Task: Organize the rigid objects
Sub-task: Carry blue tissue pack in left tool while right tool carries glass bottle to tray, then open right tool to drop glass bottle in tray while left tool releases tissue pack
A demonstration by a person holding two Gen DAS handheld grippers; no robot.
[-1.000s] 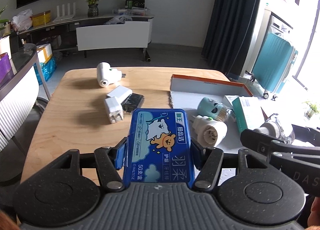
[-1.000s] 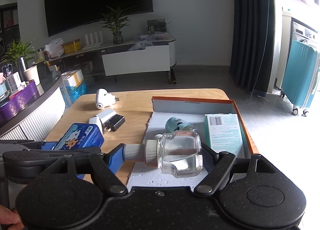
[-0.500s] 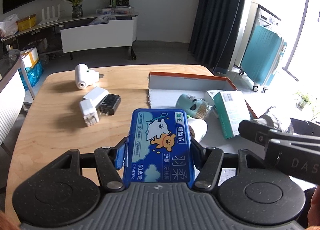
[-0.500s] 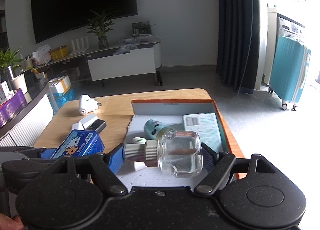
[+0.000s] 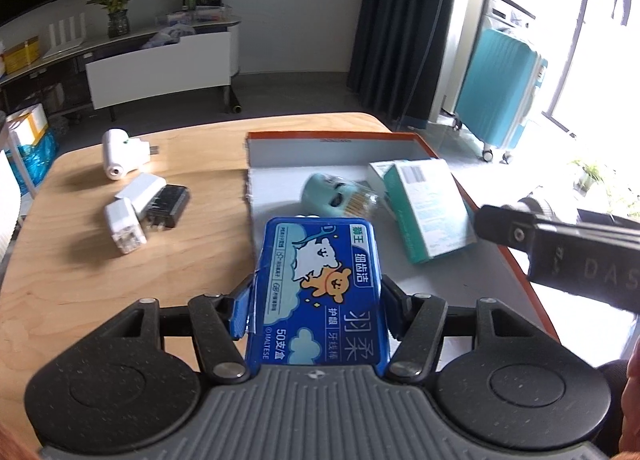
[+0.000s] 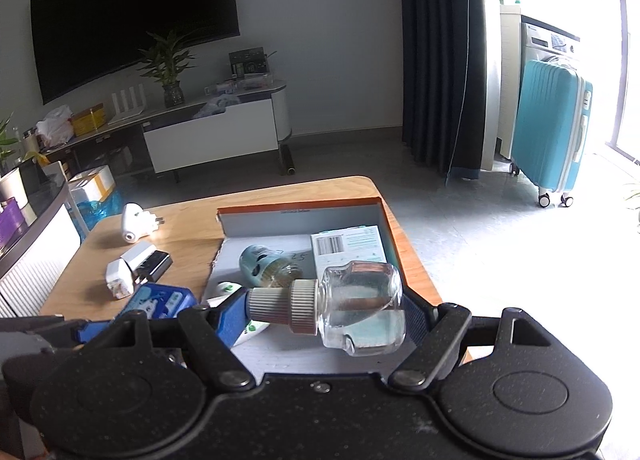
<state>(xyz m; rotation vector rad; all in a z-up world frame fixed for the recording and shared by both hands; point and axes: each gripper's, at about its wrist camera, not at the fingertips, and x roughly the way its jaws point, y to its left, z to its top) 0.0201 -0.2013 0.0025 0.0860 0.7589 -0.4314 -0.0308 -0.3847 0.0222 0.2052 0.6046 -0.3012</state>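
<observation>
While carrying over the shallow orange-rimmed cardboard box (image 5: 436, 137) on the wooden counter (image 5: 80, 260): left hand-held gripper (image 5: 316, 300) pinching blue dental-floss tin (image 5: 320, 284), right hand-held gripper (image 6: 320, 314) pinching clear glass bottle (image 6: 360, 308). Lower into bare floor spots, clear of teal carton (image 5: 428, 207), then release.

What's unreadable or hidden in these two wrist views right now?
- White round plug-in device: right wrist view, mostly behind the right hand-held gripper and its clear glass bottle; left wrist view, behind the blue floss box.
- Clear glass bottle: left wrist view, only its cap, overexposed by window glare.
- Teal-and-white carton: print too small.
- Orange-rimmed box: near edge hidden by both grippers.
</observation>
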